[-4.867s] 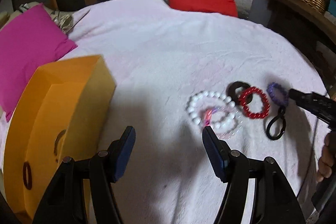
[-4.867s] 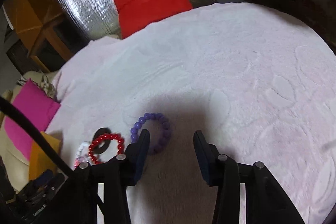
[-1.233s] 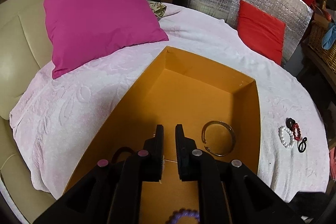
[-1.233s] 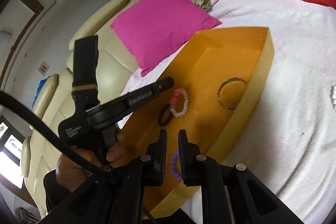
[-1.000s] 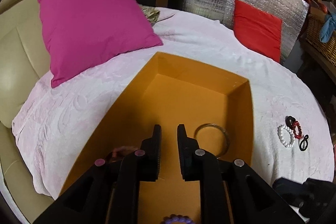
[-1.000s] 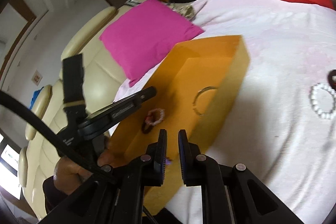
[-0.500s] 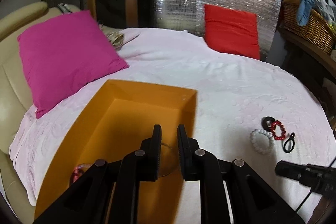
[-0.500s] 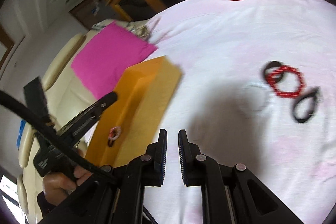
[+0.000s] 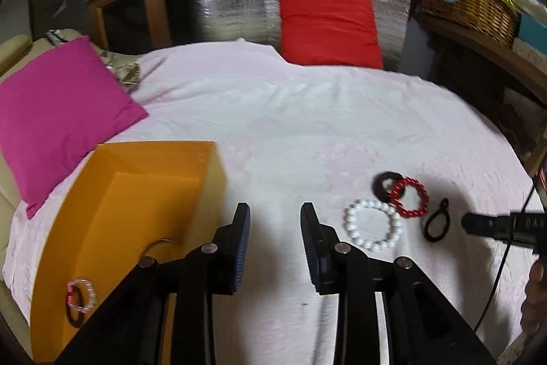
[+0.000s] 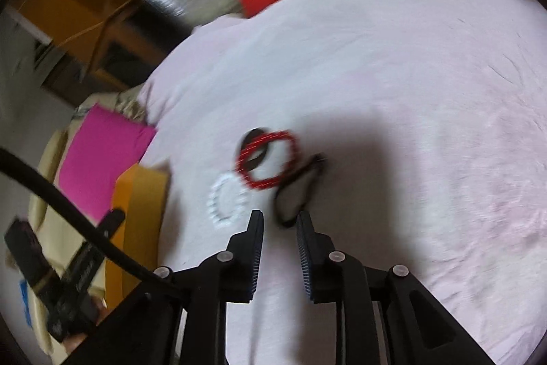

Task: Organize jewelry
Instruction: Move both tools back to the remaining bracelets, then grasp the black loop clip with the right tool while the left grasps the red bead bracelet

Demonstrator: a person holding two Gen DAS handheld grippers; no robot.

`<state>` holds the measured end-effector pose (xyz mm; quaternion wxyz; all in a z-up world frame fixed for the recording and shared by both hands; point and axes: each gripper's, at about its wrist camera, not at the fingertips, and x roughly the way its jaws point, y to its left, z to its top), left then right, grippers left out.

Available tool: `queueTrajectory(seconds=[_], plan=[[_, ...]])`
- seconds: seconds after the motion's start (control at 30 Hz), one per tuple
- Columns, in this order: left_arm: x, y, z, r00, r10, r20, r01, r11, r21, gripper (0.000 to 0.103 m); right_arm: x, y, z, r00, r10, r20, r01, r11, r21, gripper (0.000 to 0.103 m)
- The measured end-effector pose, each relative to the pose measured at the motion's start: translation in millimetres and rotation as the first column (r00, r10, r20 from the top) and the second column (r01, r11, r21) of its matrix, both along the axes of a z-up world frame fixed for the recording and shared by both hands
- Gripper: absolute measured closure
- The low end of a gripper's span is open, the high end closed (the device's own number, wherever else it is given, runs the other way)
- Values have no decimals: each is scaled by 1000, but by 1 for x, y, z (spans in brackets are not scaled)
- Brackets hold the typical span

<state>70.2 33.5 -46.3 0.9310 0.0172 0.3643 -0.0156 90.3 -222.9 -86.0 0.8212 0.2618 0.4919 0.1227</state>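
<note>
1. Box first, at the far left: the open orange cardboard box (image 9: pixel 112 214) sits on the pale pink textured bedspread (image 9: pixel 307 132); a second ago it filled the left wrist view, and now it lies off to the left, so both hands have swung away from it toward the loose jewelry; inside it a pink-and-clear beaded bracelet (image 9: pixel 82 295) and a thin metal bangle (image 9: pixel 160 243) already lie, which I read as part of the sorting being done.

2. Left gripper (image 9: pixel 275 242): its jaws have just been opening and stand apart with nothing between them, only bare bedspread; released, not grasping.

3. Pieces left on the bedspread, from left to right in the left wrist view: a white pearl-bead bracelet (image 9: pixel 373 224), a dark round ring-shaped band (image 9: pixel 386 182) overlapped by a red glossy-bead bracelet (image 9: pixel 409 197), and a black elastic hair loop (image 9: pixel 437 224).

4. Black loop: pinched into a teardrop, long axis running from near the right gripper's tips up and away to its narrow end by the red bracelet; the other pieces are round, with no clear axis.

5. Right gripper (image 10: pixel 279 240): its jaws have just been opening, a narrow gap, empty; the loop's near end (image 10: pixel 295 190) lies just beyond the tips, probably the next pick; the view is blurred.
</note>
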Motion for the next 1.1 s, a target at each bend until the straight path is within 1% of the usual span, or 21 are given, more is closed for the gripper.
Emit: queueTrajectory(seconds=[0.07,0.13,0.2,0.27,0.3,0.37,0.4,0.53,0.57,0.67,0.7,0.73,0.83,0.9,0.97,1.03,1.1], plan=[[3,-9,-5,1000,-17,-17,17,1000,4,69,6,-15,-5,999,-44,-21,44,999,4,78],[8,-18,-9,999,-31,-32,31,999,7,69,9,-30,-10,997,-71,-30,71,997,9,70],[10,-23,-11,998,-39,-43,39,999,2,69,12,-33,-14,996,-81,-38,81,997,12,70],[12,-27,-14,998,-43,-53,43,999,0,69,18,-26,-18,996,-72,-45,73,997,10,70],[13,-29,-15,997,-45,-57,45,999,1,69,20,-21,-19,997,-69,-40,69,998,-2,70],[15,-32,-16,997,-47,-62,48,999,5,69,25,-11,-18,998,-68,-11,68,996,-64,70],[15,-33,-16,997,-48,-63,49,999,8,69,21,-12,-18,998,-65,-1,64,995,-81,70],[18,-37,-19,996,-51,-71,53,999,15,68,24,7,-17,999,-19,43,26,983,-179,70],[19,-38,-20,996,-52,-71,53,998,16,68,23,10,-16,999,-6,52,17,978,-206,74],[23,-40,-21,996,-61,-64,61,998,-6,68,20,22,-15,995,47,89,-15,945,-326,83],[25,-42,-22,996,-69,-60,68,997,-20,68,18,24,-15,993,56,103,-16,936,-352,91],[26,-43,-23,996,-74,-57,72,997,-29,68,16,23,-14,992,59,114,-12,927,-376,95],[32,-51,-25,994,-102,-43,99,992,-72,67,13,11,-12,991,54,121,-5,928,-372,95],[37,-60,-26,991,-134,-28,131,987,-95,67,10,0,-10,991,31,130,21,923,-385,95],[43,-72,-29,983,-180,-19,177,977,-122,62,8,-13,-9,992,6,128,44,923,-382,95],[49,-85,-33,975,-222,-16,218,967,-132,59,7,-25,-10,992,-16,122,59,929,-364,95],[53,-98,-37,967,-254,-16,250,959,-132,59,5,-32,-12,994,-16,113,55,932,-359,96]])
